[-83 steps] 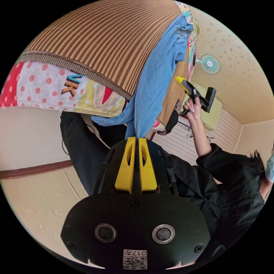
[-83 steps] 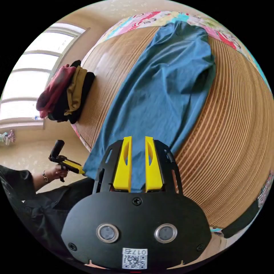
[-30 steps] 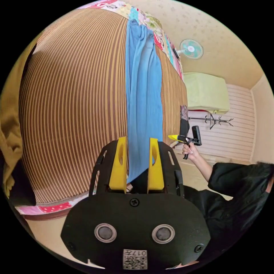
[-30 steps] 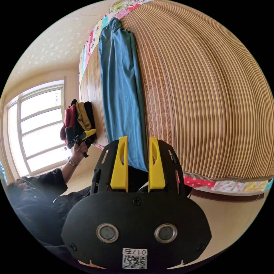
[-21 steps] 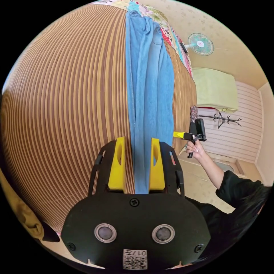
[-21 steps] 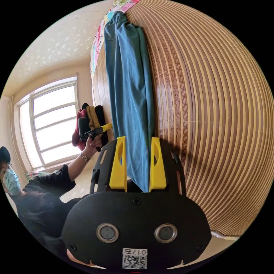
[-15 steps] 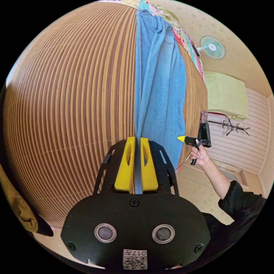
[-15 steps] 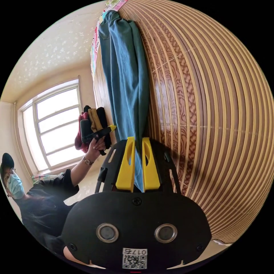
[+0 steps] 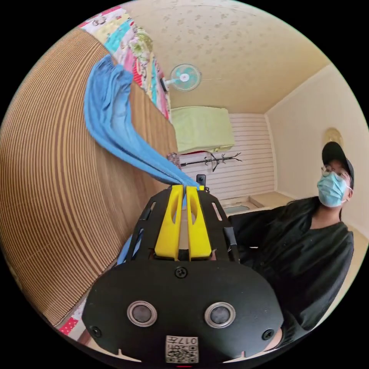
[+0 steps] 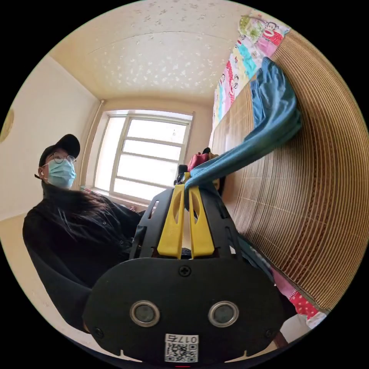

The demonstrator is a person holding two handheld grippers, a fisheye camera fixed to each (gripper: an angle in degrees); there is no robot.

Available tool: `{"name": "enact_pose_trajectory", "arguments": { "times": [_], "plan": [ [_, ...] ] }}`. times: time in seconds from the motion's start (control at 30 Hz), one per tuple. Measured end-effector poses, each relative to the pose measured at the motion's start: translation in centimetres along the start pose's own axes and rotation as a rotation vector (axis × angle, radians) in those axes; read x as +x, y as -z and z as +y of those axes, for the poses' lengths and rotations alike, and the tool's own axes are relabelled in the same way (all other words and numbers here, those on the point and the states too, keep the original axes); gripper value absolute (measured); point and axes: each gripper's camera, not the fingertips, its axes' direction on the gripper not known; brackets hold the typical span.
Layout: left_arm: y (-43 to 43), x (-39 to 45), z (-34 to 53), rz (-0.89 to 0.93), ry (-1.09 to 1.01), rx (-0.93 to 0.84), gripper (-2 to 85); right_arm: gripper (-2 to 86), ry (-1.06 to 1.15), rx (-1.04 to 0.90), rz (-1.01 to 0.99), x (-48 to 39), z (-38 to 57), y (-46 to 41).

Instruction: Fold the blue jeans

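Both the left gripper [image 9: 186, 189] and the right gripper [image 10: 185, 189] seem clamped on the hem end of the jeans [image 9: 111, 119], lifting it off the mat [image 9: 50, 200], probably to fold it over.

Right gripper [image 10: 186, 189], yellow two-jaw tool on a black mount, sits at lower centre of frame. Jaws nearly together, both pressing on the hem end of the blue denim jeans [image 10: 275, 111]. Jeans run taut from the jaw tips up to the upper right, where the far end lies bunched on the brown striped woven mat [image 10: 311, 184] covering the bed. Patchwork quilt [image 10: 246, 65] edges the mat at top right. Stack of folded dark and red clothes [image 10: 201, 157] sits just behind the jaw tips. Person in black top [image 10: 77, 230] at left; white-framed window [image 10: 150, 150] behind.
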Motion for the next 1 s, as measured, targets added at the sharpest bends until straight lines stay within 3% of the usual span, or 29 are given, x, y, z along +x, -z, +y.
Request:
{"name": "enact_pose_trajectory", "arguments": {
  "times": [0.07,0.27,0.37,0.47,0.6,0.83,1.0],
  "plan": [
    [1.6,6.9,0.7,0.092,-0.137,0.088,-0.7,1.9,0.168,0.064,-0.085,-6.7,0.0,1.0],
    [1.8,24.0,-1.2,0.201,-0.484,0.192,-0.7,1.8,0.617,0.025,-0.147,-23.6,-3.8,0.2],
    [1.3,29.5,-3.6,0.253,-0.569,0.245,-0.7,1.8,0.756,0.024,-0.094,-29.5,-6.2,-0.3],
    [0.4,32.0,-6.7,0.193,-0.552,0.275,-0.7,1.8,0.772,0.034,0.018,-31.3,-9.1,-0.5],
    [-1.0,30.8,-11.1,0.136,-0.459,0.283,-0.7,1.8,0.649,0.070,0.195,-28.6,-13.8,-1.0],
    [-2.7,22.6,-18.2,-0.065,-0.260,0.236,-0.7,1.7,0.384,0.019,0.443,-16.4,-21.0,-5.8],
    [-5.2,15.5,-16.5,-0.362,-0.182,0.074,-0.4,1.9,0.146,-0.120,0.638,-4.5,-18.0,-10.8]
  ]
}}
